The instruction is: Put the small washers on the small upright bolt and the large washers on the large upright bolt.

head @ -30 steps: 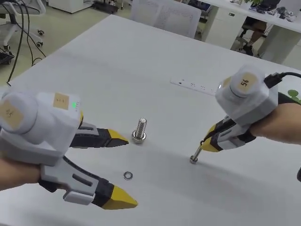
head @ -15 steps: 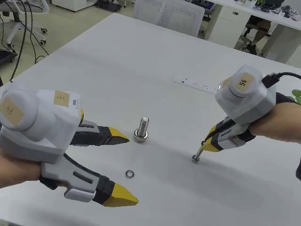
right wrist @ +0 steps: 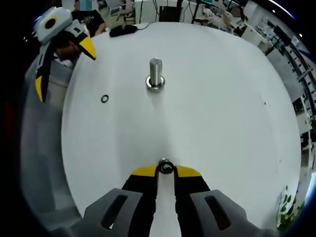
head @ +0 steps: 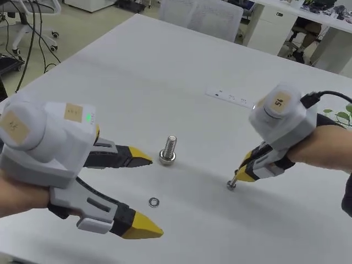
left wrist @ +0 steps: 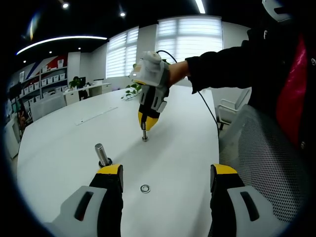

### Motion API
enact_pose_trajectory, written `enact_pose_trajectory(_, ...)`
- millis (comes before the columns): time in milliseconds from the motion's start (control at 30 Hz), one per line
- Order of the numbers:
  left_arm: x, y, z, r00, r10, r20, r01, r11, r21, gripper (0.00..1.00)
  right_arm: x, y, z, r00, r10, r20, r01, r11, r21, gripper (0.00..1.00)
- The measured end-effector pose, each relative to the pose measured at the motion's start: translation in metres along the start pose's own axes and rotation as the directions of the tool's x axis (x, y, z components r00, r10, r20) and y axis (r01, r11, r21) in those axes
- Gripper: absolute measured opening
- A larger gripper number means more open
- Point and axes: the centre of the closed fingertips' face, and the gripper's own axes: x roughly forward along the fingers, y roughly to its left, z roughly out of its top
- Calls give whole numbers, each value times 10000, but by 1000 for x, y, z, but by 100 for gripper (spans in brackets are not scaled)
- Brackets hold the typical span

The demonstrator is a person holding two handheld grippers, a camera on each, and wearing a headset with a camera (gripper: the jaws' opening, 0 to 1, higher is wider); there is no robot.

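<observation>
The left hand-held gripper (left wrist: 166, 170) hovers low over the white worktop (head: 165, 82), jaws spread wide and empty. The small flat steel washer (head: 154, 202) lies loose on the worktop between the two jaw tips, near the large threaded steel bolt (head: 169, 149), which stands upright on its broad foot. The right hand-held gripper (head: 246, 171) has its jaws drawn almost together on the top of the small steel bolt (head: 232, 184), which leans slightly. Whether a washer is also pinched there cannot be told. The loose washer is judged light, rigid, thin and slippery. Take it across its outer edge, tips low against the worktop, and close gently so it does not flick away.
</observation>
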Motion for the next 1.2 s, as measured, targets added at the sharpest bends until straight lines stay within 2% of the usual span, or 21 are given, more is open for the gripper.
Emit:
enact_pose_trajectory(233, -1, 1, -1, 10000, 47, -1, -47, 10000, -26, 71, 15, 2, -5, 9998, 109, -139, -107, 9999, 136, 14)
enact_pose_trajectory(467, -1, 2, -1, 10000, 76, -8, -76, 10000, -39, 71, 22, 1, -6, 9997, 161, -200, -157, 9996, 222, 14)
enact_pose_trajectory(867, -1, 2, -1, 9999, 102, -3, -102, 9999, -22, 71, 21, 3, -7, 9998, 94, -176, -92, 9999, 80, 15)
enact_pose_trajectory(1200, 0, 1, 0, 10000, 50, 2, -50, 10000, 6, 71, 14, -2, -16, 9999, -17, -158, 22, 9995, 318, 15)
